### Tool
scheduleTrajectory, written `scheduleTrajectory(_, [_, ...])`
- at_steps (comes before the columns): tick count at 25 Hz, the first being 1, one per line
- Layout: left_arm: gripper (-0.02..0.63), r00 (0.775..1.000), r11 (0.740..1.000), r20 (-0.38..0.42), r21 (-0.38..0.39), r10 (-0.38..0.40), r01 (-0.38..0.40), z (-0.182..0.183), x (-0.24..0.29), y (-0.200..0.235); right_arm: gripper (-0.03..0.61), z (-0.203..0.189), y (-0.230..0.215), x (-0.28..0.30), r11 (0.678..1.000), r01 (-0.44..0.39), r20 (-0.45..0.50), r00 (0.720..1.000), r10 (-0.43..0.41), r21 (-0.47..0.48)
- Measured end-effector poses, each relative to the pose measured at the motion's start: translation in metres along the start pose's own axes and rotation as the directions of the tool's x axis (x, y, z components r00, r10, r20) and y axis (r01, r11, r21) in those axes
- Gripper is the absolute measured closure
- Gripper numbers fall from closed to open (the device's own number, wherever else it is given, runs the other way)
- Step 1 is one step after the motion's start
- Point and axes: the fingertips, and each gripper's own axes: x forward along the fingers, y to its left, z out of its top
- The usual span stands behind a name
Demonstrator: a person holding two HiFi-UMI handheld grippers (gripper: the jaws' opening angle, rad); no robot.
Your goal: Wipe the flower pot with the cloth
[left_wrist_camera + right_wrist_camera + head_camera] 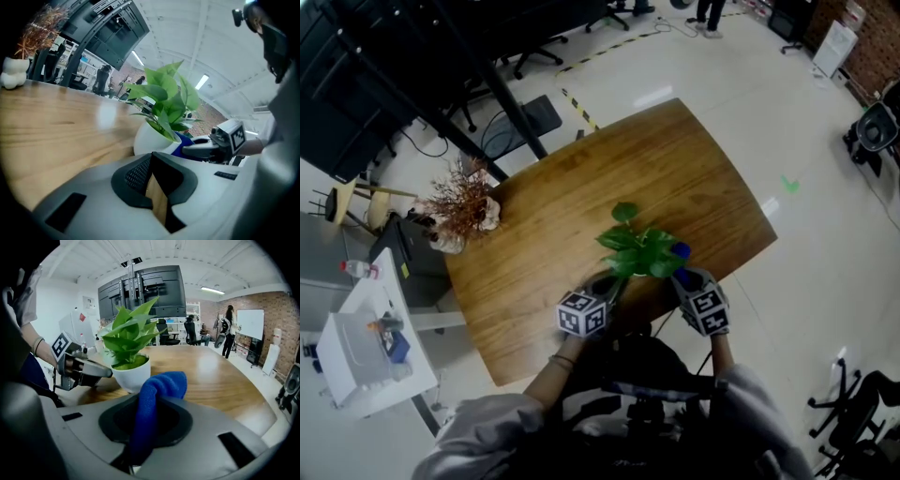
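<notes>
On the smooth wooden table [675,169], near my edge, stands the round white pot [131,376]. My right fingers [176,420] pinch the soft blue cloth [157,390] beside it; my left fingers [136,178] are slightly parted, empty.

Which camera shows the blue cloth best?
The right gripper view: the blue cloth stands large and central, pinched in the right gripper. The head view shows only a small blue patch beside the green leaves; the left gripper view, a sliver behind the white pot.
</notes>
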Motion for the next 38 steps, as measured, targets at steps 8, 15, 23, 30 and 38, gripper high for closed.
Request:
scheduleTrajectory(8, [0.607, 1.000, 1.000, 0.014, 0.021, -0.010, 0.010, 0.017, 0.009, 0.016, 0.517, 0.021, 0.032, 0.019, 0.988, -0.107, 0.013, 0.994, 0.109, -0.107])
scheduleTrajectory(15, [0.607, 0.999, 0.999, 0.044, 0.023, 0.032, -0.033, 0.040, 0.011, 0.049, 0.517, 0.009, 0.081, 0.034, 0.972, -0.188, -0.039, 0.982, 0.184, -0.141])
scheduleTrajectory(23, [0.607, 0.996, 0.998, 0.067, -0.005, 0.061, -0.061, 0.047, 0.008, 0.053, 0.517, 0.008, 0.080, 0.033, 0.980, -0.174, -0.049, 0.984, 0.170, -0.101])
scheduleTrajectory(30, [0.607, 0.996, 0.998, 0.074, -0.034, 0.049, -0.047, 0.029, 0.001, 0.031, 0.517, 0.029, 0.026, 0.013, 0.997, -0.041, 0.045, 0.998, 0.044, -0.059])
scheduleTrajectory(38, [0.607, 0.998, 0.999, 0.050, -0.029, 0.028, -0.026, 0.021, 0.001, 0.027, 0.517, 0.043, 0.036, 0.030, 0.983, -0.102, 0.021, 0.994, 0.106, -0.154])
